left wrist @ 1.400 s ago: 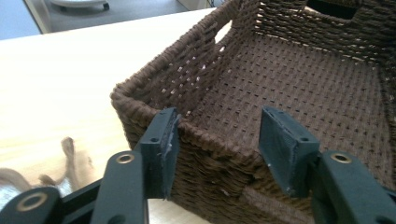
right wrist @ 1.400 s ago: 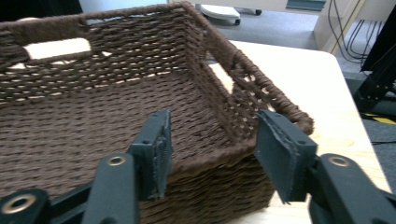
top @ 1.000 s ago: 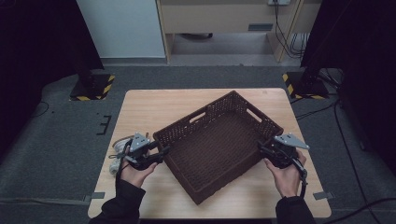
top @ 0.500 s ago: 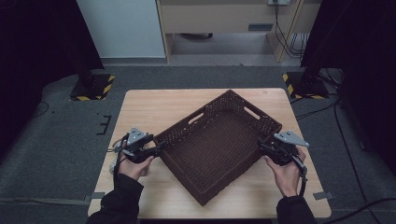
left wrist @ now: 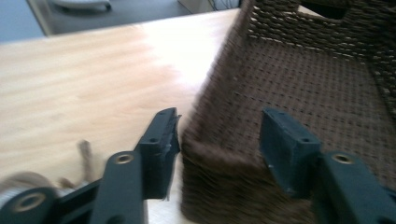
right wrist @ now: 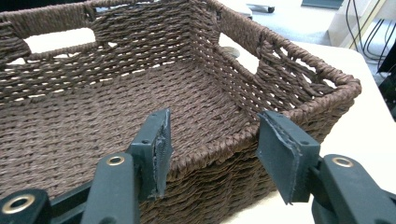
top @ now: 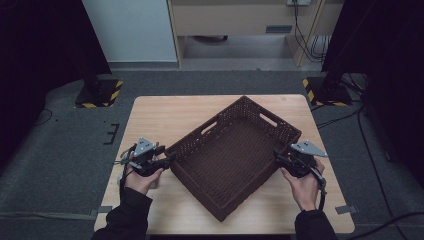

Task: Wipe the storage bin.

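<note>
A dark brown woven basket point(top: 210, 125) lies empty and turned diagonally on the wooden table point(top: 165, 115). My left gripper point(top: 167, 161) is at the basket's left corner. In the left gripper view that corner point(left wrist: 224, 186) fills the gap of the left gripper point(left wrist: 217, 140), whose jaws have just been closing and touch it on both sides. My right gripper point(top: 276, 157) is at the basket's right wall. In the right gripper view the rim point(right wrist: 299, 65) crosses obliquely between the jaws of the right gripper point(right wrist: 212, 144). They have just been closing a little and stand off the rim.
The table's front edge point(top: 225, 233) is close below the basket's near corner. Bare tabletop lies behind and left of the basket. Two stands with yellow-black striped bases point(top: 97, 92) point(top: 325, 90) stand on the floor at the table's far corners, before a cabinet.
The left gripper drew back a little to the left, then returned to the basket's left corner. The basket's near corner has shifted slightly right and toward the front edge. The right gripper stayed put.
</note>
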Demonstrator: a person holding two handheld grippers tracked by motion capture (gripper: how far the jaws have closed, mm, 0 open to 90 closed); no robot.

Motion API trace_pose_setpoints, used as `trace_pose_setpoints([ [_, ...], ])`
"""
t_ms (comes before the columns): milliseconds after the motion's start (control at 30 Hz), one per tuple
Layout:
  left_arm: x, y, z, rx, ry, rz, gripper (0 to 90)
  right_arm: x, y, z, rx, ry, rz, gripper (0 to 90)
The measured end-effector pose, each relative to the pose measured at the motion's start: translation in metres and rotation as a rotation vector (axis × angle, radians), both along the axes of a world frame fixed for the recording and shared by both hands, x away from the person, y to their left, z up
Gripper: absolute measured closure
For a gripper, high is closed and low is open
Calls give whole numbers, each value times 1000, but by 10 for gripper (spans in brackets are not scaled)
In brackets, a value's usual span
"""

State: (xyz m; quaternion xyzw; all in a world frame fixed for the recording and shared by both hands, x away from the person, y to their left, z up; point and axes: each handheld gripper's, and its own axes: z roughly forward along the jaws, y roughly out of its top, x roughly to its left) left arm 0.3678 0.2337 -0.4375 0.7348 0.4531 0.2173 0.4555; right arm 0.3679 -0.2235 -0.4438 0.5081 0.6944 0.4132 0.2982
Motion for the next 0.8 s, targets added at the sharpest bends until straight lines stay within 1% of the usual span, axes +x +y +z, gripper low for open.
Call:
trace_pose_setpoints([
  [33,2,1,-1,-7,7,3,460,1,0,-1,0,-4,-2,454],
  [100,4,2,-5,-3,19,-2,479,2,-1,-1,3,-10,-2,456],
  [133,5,2,-7,-18,25,-11,485,3,-1,-1,0,-11,-2,455],
  [167,5,1,-8,-32,29,-23,513,2,-1,-1,0,-11,5,455],
  [200,4,0,-8,-25,23,-29,561,2,0,0,-6,-10,5,455],
  [233,3,-1,-7,-10,21,-33,562,1,0,1,-15,-14,5,453],
  [267,2,-1,-6,-2,25,-38,563,-1,0,3,-14,-14,12,440],
  [333,0,-1,-5,-1,32,-45,568,-4,2,7,17,-24,19,414],
  [400,-3,-2,-5,-6,34,-44,568,-8,3,9,25,-24,34,405],
  [467,-7,-3,-5,-6,35,-41,568,-11,5,8,25,-16,42,405],
  [500,-9,-4,-5,-6,36,-40,568,-12,6,7,22,0,43,406],
  [567,-13,-5,-4,-11,42,-46,567,-12,8,4,6,12,48,419],
  [600,-13,-4,-4,-13,46,-51,567,-12,9,3,9,6,50,431],
  [633,-13,-4,-3,-15,52,-54,567,-12,9,3,12,10,51,441],
  [667,-11,-3,-2,-19,50,-55,569,-11,10,3,8,16,59,461],
  [700,-10,-3,-1,-12,38,-52,589,-10,11,2,2,17,64,475],
  [733,-8,-2,0,-9,31,-50,587,-10,12,1,0,16,62,475],
  [800,-5,-2,-1,-15,34,-55,602,-8,13,1,-12,11,58,483],
])
